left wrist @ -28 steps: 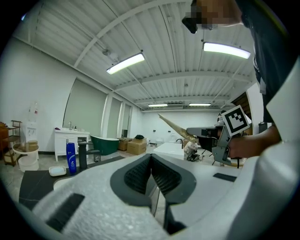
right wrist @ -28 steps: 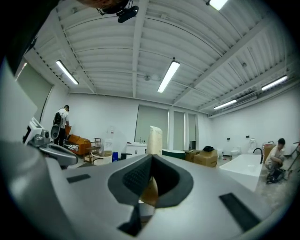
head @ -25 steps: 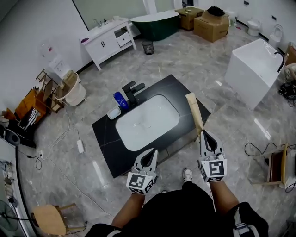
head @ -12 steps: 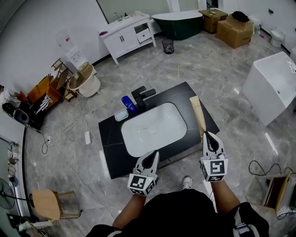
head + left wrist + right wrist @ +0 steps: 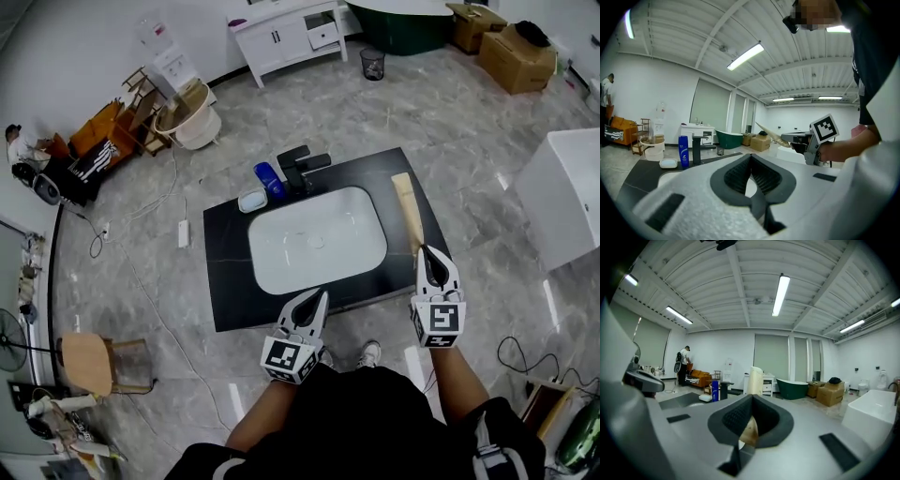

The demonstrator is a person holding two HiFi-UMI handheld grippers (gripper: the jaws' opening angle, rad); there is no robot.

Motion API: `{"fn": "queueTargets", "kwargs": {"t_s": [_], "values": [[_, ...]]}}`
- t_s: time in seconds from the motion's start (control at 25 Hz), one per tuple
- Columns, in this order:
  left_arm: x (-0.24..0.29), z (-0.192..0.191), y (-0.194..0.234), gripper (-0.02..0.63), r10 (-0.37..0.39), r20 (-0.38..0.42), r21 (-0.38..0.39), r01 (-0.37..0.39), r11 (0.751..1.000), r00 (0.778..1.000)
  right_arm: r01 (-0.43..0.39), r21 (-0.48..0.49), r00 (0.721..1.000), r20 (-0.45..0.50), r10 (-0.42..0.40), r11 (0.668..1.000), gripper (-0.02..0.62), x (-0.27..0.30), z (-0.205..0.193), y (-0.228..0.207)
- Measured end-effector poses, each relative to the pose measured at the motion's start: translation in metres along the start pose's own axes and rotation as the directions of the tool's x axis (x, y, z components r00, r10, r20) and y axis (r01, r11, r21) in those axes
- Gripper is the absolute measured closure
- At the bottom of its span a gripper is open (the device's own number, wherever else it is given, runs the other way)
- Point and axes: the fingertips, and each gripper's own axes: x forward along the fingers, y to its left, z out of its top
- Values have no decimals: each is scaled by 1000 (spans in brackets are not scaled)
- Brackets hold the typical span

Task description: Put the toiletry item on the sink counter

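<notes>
A black sink counter [image 5: 225, 272] with a white basin [image 5: 317, 239] stands in front of me. My right gripper [image 5: 428, 255] is shut on the near end of a long tan tube-like toiletry item [image 5: 409, 208]. It reaches out over the counter's right edge and rises between the jaws in the right gripper view [image 5: 754, 379]. My left gripper [image 5: 318, 298] hangs over the counter's near edge, shut and empty. A blue bottle [image 5: 269, 179], a soap dish [image 5: 252, 200] and a black faucet [image 5: 302, 165] line the far side of the basin.
A white vanity [image 5: 286, 33], a green bathtub [image 5: 412, 17] and cardboard boxes [image 5: 516, 47] stand at the back. A white tub [image 5: 572, 192] is at the right, a wooden stool [image 5: 80, 364] near left. A power strip [image 5: 183, 232] and cables lie on the floor.
The head view has swung, so the counter sits more centred and squarer. Both grippers keep their stance, and the right one still holds the tan item over the counter's right edge.
</notes>
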Motion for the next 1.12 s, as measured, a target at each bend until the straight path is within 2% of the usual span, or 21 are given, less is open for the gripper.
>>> {"fn": "queueTargets", "kwargs": {"t_s": [0.32,0.6,0.76,1.12], "values": [[9,-5,45,597,77,-12,1,-77,997,997,-1,-27,997,-71,-1,1000,589,55,-37,-13],[16,-1,78,597,95,-3,-8,-95,995,995,-3,-58,987,-158,-7,998,589,97,-77,-8],[15,-4,96,597,110,-11,-13,-110,994,994,-8,-49,975,-221,-3,999,589,117,-107,-4],[18,-2,115,597,114,-12,-23,-114,993,993,-33,-103,939,-344,-5,994,589,142,-154,0]]}}
